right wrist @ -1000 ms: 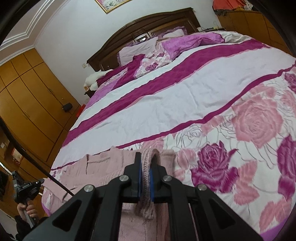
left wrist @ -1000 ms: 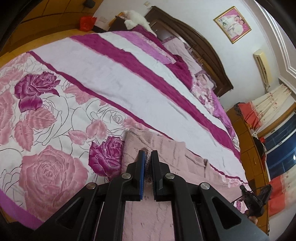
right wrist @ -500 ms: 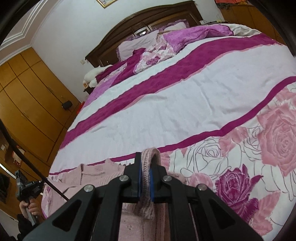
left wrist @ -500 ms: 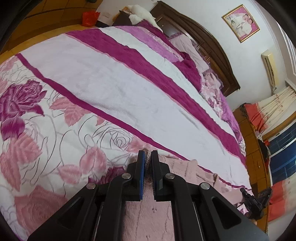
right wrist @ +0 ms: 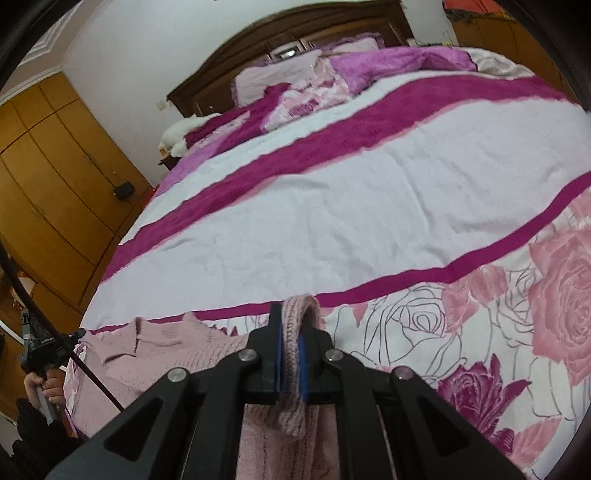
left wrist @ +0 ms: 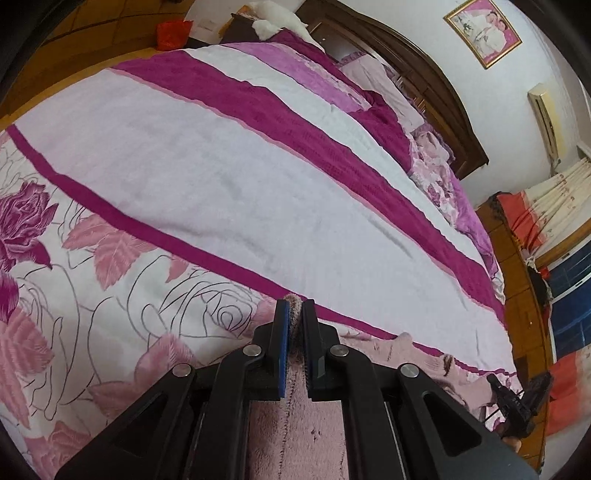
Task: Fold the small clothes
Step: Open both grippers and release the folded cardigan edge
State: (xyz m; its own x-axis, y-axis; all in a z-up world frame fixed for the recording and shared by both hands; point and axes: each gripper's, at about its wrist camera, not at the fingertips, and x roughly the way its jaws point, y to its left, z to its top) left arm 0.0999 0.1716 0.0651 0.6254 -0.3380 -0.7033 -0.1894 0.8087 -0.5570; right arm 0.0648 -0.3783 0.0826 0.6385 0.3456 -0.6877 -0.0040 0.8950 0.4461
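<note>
A small pink knitted sweater [left wrist: 295, 417] lies on the flowered bedspread [left wrist: 110, 295] at the near edge of the bed. My left gripper [left wrist: 294, 314] is shut on a fold of the sweater's knit, which shows between the blue pads. In the right wrist view the same pink sweater [right wrist: 166, 354] spreads to the left, its collar end flat on the cover. My right gripper [right wrist: 291, 328] is shut on a ribbed hem of the sweater, which loops up over the jaws and hangs below them.
The bed [right wrist: 332, 206] stretches away with white and magenta stripes to pillows and a dark wooden headboard [right wrist: 295, 29]. Wooden wardrobes [right wrist: 48, 173] stand on one side. A person's hand [right wrist: 44, 384] holds a black device at the bed's corner. Curtains [left wrist: 546, 206] hang by the window.
Both grippers have carried the pinched sweater edge forward over the bedspread, away from the near edge. Less of the rose pattern and more of the white stripe now lies ahead.
</note>
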